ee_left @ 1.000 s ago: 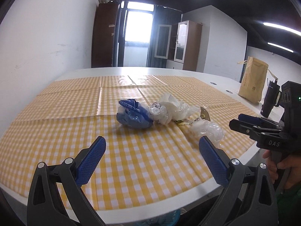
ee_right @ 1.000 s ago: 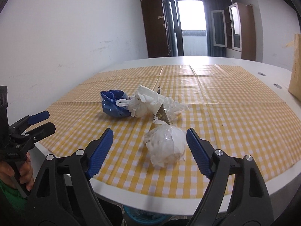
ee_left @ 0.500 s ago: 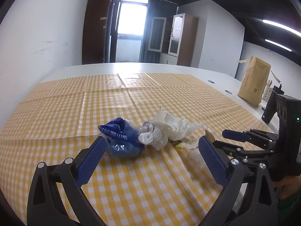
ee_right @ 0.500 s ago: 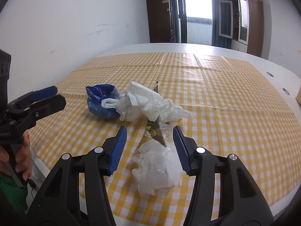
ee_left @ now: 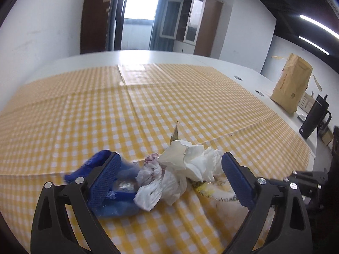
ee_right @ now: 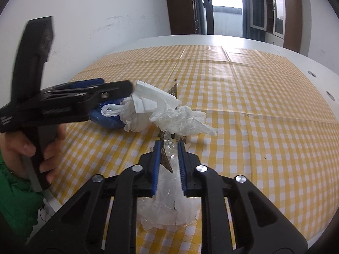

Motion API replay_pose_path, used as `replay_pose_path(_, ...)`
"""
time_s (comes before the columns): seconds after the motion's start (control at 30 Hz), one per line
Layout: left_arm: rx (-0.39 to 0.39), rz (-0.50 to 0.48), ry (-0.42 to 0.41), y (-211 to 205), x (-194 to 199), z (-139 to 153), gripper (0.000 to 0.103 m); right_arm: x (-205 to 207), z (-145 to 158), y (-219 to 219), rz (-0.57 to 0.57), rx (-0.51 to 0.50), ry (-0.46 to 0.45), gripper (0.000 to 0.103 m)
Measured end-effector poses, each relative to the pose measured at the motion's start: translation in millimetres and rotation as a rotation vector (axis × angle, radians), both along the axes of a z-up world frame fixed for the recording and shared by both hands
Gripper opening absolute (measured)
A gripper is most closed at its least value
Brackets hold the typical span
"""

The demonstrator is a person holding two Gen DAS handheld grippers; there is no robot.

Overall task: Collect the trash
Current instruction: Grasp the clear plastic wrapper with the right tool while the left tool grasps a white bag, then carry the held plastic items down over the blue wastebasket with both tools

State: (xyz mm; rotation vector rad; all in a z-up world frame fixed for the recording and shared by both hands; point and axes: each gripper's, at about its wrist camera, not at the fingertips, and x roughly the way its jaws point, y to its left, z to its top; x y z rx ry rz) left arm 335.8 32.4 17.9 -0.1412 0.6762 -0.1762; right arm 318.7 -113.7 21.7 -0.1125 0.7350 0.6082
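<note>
We see the left hand-held gripper [ee_left: 169, 177] spread wide over the trash pile on the yellow checked cloth [ee_left: 148, 110] that covers the worktop [ee_left: 211, 61]. Its left pad presses against the blue crumpled bag [ee_left: 118, 201]; its right pad sits just beside the white tissue wad [ee_left: 190, 163]. A white plastic bag [ee_left: 159, 186] lies between the pads, which are not closed on anything.

We see the right hand-held gripper [ee_right: 168, 165] nearly closed, jaws narrow, pinching a clear crumpled plastic wrapper [ee_right: 167, 207] that bunches below and between the pads. A dark pointed scrap [ee_right: 166, 158] stands up between the pads; we cannot tell whether it is part of the wrapper.

On the far right of the worktop stand a brown paper bag [ee_left: 293, 84] and a black mug [ee_left: 315, 118].
</note>
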Motion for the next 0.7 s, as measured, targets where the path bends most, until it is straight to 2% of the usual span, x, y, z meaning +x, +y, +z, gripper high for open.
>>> replay_pose_path(0.03,-0.005,0.000,0.013,-0.9,6.4,-2.9,0.088,-0.2,0.4,-0.4,0.000,0.000,-0.002,0.012)
replay_pose_path(0.1,-0.017,-0.004,0.042,-2.6,17.0,-8.8,0.067,-1.3,2.1,-3.5,-0.002,0.001,-0.008,0.012)
replay_pose_path(0.13,-0.029,-0.007,0.053,-1.2,19.7,-11.3,0.061,-1.9,3.2,-4.9,-0.003,0.001,-0.012,0.011)
replay_pose_path(0.17,-0.046,-0.010,0.067,0.1,22.3,-13.7,0.048,-1.3,3.9,-6.4,-0.005,0.000,-0.016,0.011)
replay_pose_path(0.2,-0.062,-0.012,0.077,0.9,24.0,-15.8,0.031,-1.4,5.3,-8.0,-0.010,0.000,-0.022,0.009)
replay_pose_path(0.23,-0.066,-0.006,0.073,2.2,23.9,-16.4,0.020,-2.1,7.4,-9.7,-0.015,0.000,-0.029,0.009)
replay_pose_path(0.27,-0.069,0.002,0.059,3.5,22.5,-15.2,0.002,-3.0,9.8,-11.0,-0.019,0.004,-0.036,0.009)
replay_pose_path(0.4,-0.100,0.036,-0.058,8.7,5.1,2.0,0.002,-10.2,26.4,-16.1,-0.032,0.030,-0.081,0.008)
replay_pose_path(0.53,-0.114,0.049,-0.088,11.9,-4.0,13.6,0.002,-16.9,38.7,-21.2,-0.040,0.052,-0.109,0.008)
replay_pose_path(0.7,-0.151,0.080,-0.125,21.9,-22.7,26.8,0.001,-30.4,50.5,-20.7,-0.044,0.033,-0.157,0.008)
